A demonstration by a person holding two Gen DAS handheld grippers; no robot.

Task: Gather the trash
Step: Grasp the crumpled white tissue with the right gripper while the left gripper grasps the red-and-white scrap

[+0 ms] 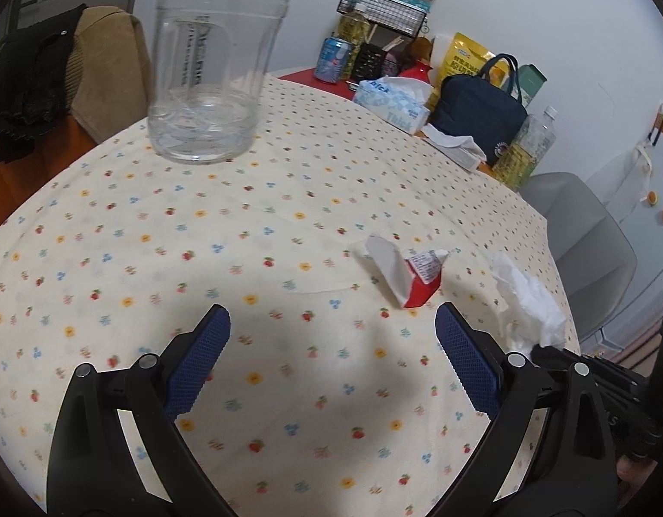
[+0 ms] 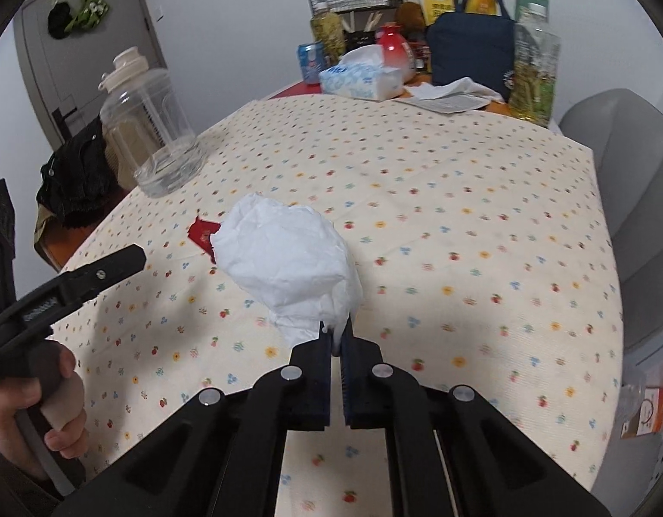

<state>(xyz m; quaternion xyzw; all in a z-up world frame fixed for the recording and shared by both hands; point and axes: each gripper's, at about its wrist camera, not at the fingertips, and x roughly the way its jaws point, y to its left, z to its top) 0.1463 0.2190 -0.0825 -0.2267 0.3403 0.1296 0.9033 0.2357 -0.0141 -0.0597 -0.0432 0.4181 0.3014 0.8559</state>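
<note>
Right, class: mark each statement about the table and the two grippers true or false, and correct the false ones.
1. The right gripper holds a crumpled white tissue. True.
2. The left gripper is closed on the red wrapper. False: its jaws stand open and empty, with the wrapper lying on the tablecloth beyond them.
3. The clear plastic jug lies on its side. False: it stands upright.
4. A dark blue bag stands at the far end of the table. True.
5. The tissue box is on the floor. False: it sits on the table.
</note>
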